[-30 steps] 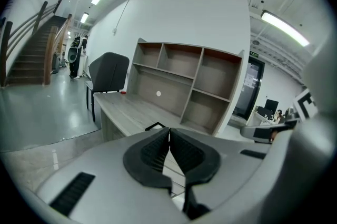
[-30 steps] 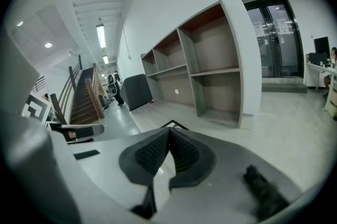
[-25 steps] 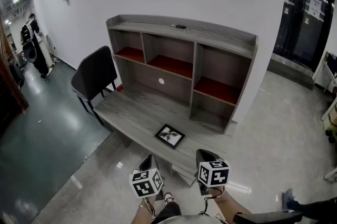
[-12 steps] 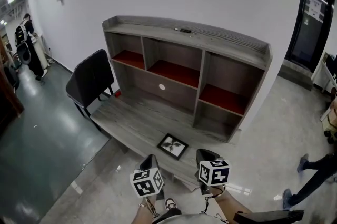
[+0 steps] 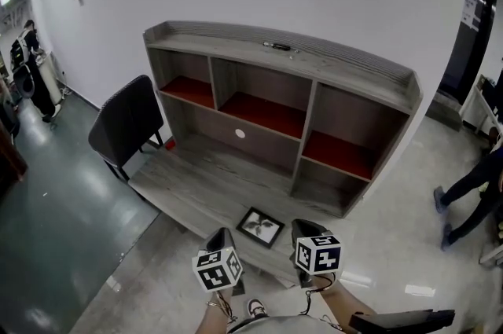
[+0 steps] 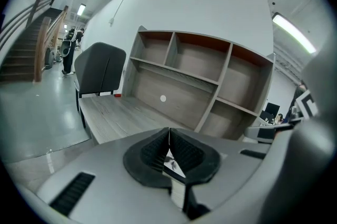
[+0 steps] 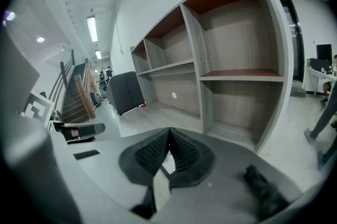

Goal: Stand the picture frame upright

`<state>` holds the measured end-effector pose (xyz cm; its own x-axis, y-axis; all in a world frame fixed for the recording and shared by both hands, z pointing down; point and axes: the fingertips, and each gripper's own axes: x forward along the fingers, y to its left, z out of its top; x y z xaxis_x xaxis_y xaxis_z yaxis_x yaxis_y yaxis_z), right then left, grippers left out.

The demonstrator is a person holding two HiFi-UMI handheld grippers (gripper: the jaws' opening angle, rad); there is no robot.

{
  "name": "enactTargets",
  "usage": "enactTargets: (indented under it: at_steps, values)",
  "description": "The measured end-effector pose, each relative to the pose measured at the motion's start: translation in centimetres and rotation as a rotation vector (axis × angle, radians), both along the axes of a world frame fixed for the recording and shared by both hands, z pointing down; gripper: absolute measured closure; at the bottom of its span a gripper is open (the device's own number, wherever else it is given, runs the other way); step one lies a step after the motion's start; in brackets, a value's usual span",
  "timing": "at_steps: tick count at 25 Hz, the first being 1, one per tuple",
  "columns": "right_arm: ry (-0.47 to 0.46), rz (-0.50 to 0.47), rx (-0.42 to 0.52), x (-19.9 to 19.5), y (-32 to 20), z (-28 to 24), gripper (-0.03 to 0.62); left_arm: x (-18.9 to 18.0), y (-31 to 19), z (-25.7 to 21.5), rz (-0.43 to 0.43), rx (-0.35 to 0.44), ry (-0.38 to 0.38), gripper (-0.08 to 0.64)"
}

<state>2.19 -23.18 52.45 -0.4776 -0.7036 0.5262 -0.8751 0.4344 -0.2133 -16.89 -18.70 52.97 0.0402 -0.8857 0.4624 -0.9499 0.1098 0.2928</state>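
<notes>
A small black picture frame point(image 5: 261, 225) lies flat near the front edge of the grey wooden desk point(image 5: 196, 179), its picture facing up. A sliver of the frame point(image 6: 169, 161) shows through the gap behind the left jaws. My left gripper point(image 5: 222, 242) is shut and empty, held just short of the desk's front edge, left of the frame. My right gripper point(image 5: 306, 234) is also shut and empty, close to the frame's right side. Neither touches the frame.
The desk carries a hutch point(image 5: 283, 108) with several open cubbies with red floors. A dark chair point(image 5: 126, 124) stands at the desk's left end. A person's legs point(image 5: 468, 195) are at the far right; other people point(image 5: 31, 65) stand far left by the corridor.
The view has drawn closer to the desk and shifted left; the frame now lies nearer the grippers. A person has walked in at the right. Both grippers stay shut.
</notes>
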Motion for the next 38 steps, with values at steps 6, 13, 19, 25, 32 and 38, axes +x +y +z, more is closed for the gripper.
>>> enactTargets:
  at_steps: [6, 13, 19, 25, 32, 38]
  values:
    - [0.02, 0.016, 0.011, -1.2, -2.2, -0.8, 0.561, -1.1, -2.2, 0.1, 0.017, 0.0, 0.015, 0.543]
    - [0.02, 0.034, 0.005, -1.6, -3.7, -0.5, 0.561, -1.5, -4.0, 0.6, 0.039, -0.008, 0.012, 0.543]
    - [0.017, 0.038, -0.02, -1.4, -4.2, 0.5, 0.561, -1.4, -4.4, 1.4, 0.041, -0.032, 0.002, 0.543]
    - [0.018, 0.017, -0.055, -0.8, -4.6, 2.1, 0.561, -1.0, -3.6, 3.6, 0.014, -0.094, 0.001, 0.543]
    - [0.025, -0.032, -0.081, 0.2, -6.0, 3.0, 0.561, 0.8, -3.6, 4.3, -0.006, -0.137, -0.003, 0.543]
    - [0.019, -0.073, -0.094, -0.1, -7.0, 3.6, 0.561, 0.9, -4.1, 4.8, -0.041, -0.151, -0.009, 0.543]
